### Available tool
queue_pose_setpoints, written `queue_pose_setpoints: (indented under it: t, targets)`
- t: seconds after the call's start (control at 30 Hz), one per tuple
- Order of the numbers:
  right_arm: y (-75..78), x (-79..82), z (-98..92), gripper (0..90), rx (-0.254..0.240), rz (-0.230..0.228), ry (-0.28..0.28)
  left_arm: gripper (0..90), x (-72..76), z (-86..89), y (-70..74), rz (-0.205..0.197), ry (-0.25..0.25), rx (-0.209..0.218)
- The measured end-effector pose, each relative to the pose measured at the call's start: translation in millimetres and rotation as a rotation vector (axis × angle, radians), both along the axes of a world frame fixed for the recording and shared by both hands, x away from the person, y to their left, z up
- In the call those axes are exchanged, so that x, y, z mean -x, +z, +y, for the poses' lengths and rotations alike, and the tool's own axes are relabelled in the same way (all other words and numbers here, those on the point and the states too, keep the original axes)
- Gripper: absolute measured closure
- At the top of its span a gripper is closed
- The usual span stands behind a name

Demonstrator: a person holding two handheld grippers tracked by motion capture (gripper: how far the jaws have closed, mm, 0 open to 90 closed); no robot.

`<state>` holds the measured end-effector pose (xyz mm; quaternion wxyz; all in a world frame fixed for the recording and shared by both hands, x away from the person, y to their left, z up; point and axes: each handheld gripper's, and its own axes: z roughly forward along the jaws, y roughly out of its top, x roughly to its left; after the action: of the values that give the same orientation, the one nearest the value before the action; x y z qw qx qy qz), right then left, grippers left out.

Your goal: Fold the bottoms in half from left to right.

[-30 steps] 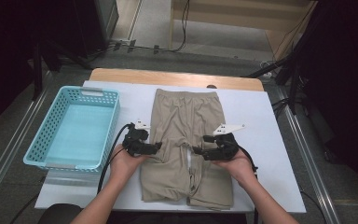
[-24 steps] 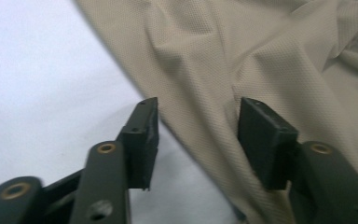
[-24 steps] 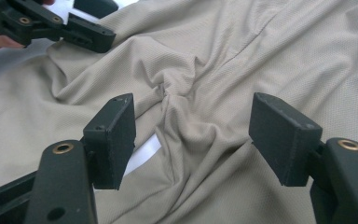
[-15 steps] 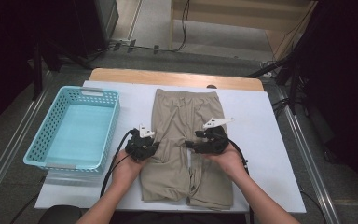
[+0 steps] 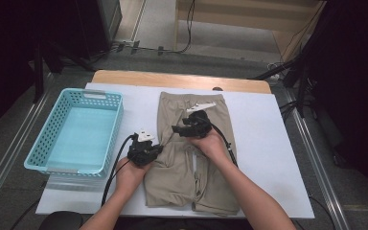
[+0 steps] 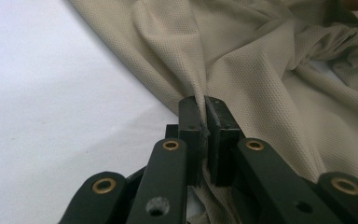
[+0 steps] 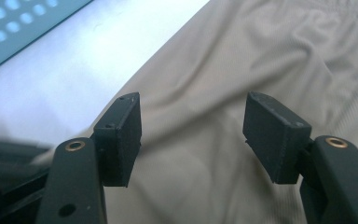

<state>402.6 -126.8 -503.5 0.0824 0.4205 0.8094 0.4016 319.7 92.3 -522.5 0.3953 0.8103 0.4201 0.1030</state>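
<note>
The high view looks forward and down from above the person's side, far enough to take in the whole white surface [image 5: 268, 143], the blue basket [image 5: 76, 134] and the tan shorts [image 5: 191, 163]. The left gripper view sits very close to the shorts [image 6: 261, 70], looking along its own fingers [image 6: 189, 135]. The right gripper view looks down along its fingers [image 7: 121, 135], sharing shorts, surface and basket corner with the high view.

1. No text, label, brand, number or sign could be read anywhere in the scene.
2. The tan shorts [image 5: 191, 158] carried no legible tag or print.
3. The turquoise basket [image 5: 38, 158] bore no lettering.
4. The white worktop [image 5: 268, 139] was unmarked.
</note>
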Motion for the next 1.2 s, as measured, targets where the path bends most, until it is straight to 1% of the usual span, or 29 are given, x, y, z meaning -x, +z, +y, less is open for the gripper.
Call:
queue_pose_setpoints:
  t: [0.1, 0.17, 0.2, 0.27, 0.33, 0.37, 0.4, 0.47, 0.5, 0.53, 0.57, 0.6, 0.63, 0.67, 0.7, 0.73, 0.77, 0.8, 0.83, 0.87, 0.9, 0.97, 1.0, 1.03, 1.07, 1.1, 1.17, 1.2]
  targets:
    - [-0.9, -10.4, 10.6, 36.3, 0.013, -0.001, -0.005, 85.6, -0.2, 0.3, 0.0, 0.002, -0.003, 0.001]
    - [-2.2, -17.1, 18.7, 36.5, 0.024, -0.015, -0.008, 85.6, -0.5, 0.7, 0.0, 0.007, -0.003, 0.007]
    - [-2.7, -21.4, 22.6, 36.4, 0.034, -0.007, -0.012, 85.6, -0.6, 0.8, -0.1, 0.007, -0.003, 0.007]
    - [-5.5, -28.9, 29.4, 36.6, 0.024, -0.002, -0.022, 85.5, -0.4, 0.5, 0.0, 0.003, -0.004, 0.002]
    - [-8.1, -37.2, 36.2, 36.9, -0.005, 0.033, -0.027, 85.4, -0.5, -0.1, 0.2, -0.002, -0.009, -0.003]
    - [-9.2, -39.6, 40.4, 36.9, -0.007, 0.023, -0.034, 85.4, -1.0, 0.0, 0.3, -0.003, -0.014, -0.005]
    - [-9.7, -42.3, 45.0, 36.8, 0.003, 0.014, -0.036, 85.5, -1.7, 0.3, 0.6, 0.001, -0.018, -0.006]
    - [-11.0, -48.7, 54.6, 36.6, 0.039, -0.004, -0.038, 85.5, -2.2, 0.1, 1.1, 0.009, -0.014, -0.005]
    - [-12.3, -51.7, 58.4, 36.6, 0.051, -0.01, -0.047, 85.5, -1.9, -0.3, 1.2, 0.006, -0.015, -0.008]
    - [-13.7, -55.0, 61.9, 36.5, 0.069, -0.005, -0.054, 85.5, -1.8, -0.8, 1.7, 0.005, -0.015, -0.016]
    - [-14.8, -56.6, 64.7, 37.0, 0.076, -0.023, -0.058, 85.5, -2.4, -1.2, 2.3, 0.013, -0.014, -0.016]
    - [-16.1, -57.1, 67.9, 38.0, 0.094, -0.046, -0.069, 85.4, -3.0, -1.3, 2.4, 0.016, -0.012, -0.013]
    - [-16.9, -57.0, 69.4, 40.3, 0.099, -0.057, -0.072, 85.4, -4.3, -0.5, 2.8, 0.029, -0.012, -0.007]
    - [-18.1, -56.1, 72.0, 45.5, 0.114, -0.077, -0.081, 85.6, -5.3, -0.2, 3.2, 0.037, -0.013, -0.006]
    - [-18.1, -55.5, 73.4, 50.0, 0.134, -0.088, -0.09, 85.9, -6.7, -0.6, 3.9, 0.044, -0.019, -0.009]
    - [-18.2, -54.9, 74.6, 56.3, 0.161, -0.106, -0.104, 86.2, -7.5, -1.1, 4.5, 0.054, -0.015, -0.008]
    - [-18.1, -54.8, 74.2, 61.7, 0.162, -0.107, -0.111, 86.9, -8.9, -1.6, 5.6, 0.069, -0.016, -0.008]
    - [-17.9, -55.3, 72.9, 69.9, 0.152, -0.099, -0.12, 87.5, -10.6, -2.1, 6.2, 0.084, -0.018, 0.0]
    - [-17.5, -55.5, 71.7, 79.0, 0.152, -0.092, -0.129, 88.0, -12.8, -2.8, 7.6, 0.117, -0.019, 0.016]
    - [-16.7, -56.0, 70.7, 84.0, 0.152, -0.083, -0.123, 88.2, -14.0, -3.8, 8.4, 0.137, -0.019, 0.035]
    - [-16.4, -56.5, 70.5, 85.2, 0.151, -0.08, -0.123, 88.3, -14.0, -6.2, 11.5, 0.139, -0.019, 0.066]
    - [-13.5, -58.2, 69.0, 85.9, 0.15, -0.054, -0.126, 88.3, -13.0, -10.6, 19.3, 0.116, -0.028, 0.1]
    - [-11.2, -59.4, 66.7, 85.9, 0.137, -0.034, -0.129, 88.3, -12.5, -13.2, 24.6, 0.106, -0.034, 0.115]
    - [-8.0, -59.9, 64.0, 85.9, 0.112, -0.022, -0.138, 88.3, -12.4, -16.4, 30.9, 0.097, -0.046, 0.129]
    - [-2.7, -60.7, 59.6, 85.9, 0.079, -0.019, -0.142, 88.3, -12.6, -18.3, 34.8, 0.091, -0.05, 0.134]
    - [0.9, -60.8, 56.9, 85.9, 0.07, -0.024, -0.138, 88.3, -13.0, -20.2, 39.8, 0.085, -0.053, 0.145]
    - [11.0, -59.6, 49.7, 85.9, 0.076, -0.045, -0.132, 88.3, -15.2, -23.9, 48.2, 0.081, -0.065, 0.171]
    - [15.8, -59.8, 44.5, 85.9, 0.082, -0.055, -0.125, 88.2, -16.3, -26.2, 51.9, 0.083, -0.071, 0.178]
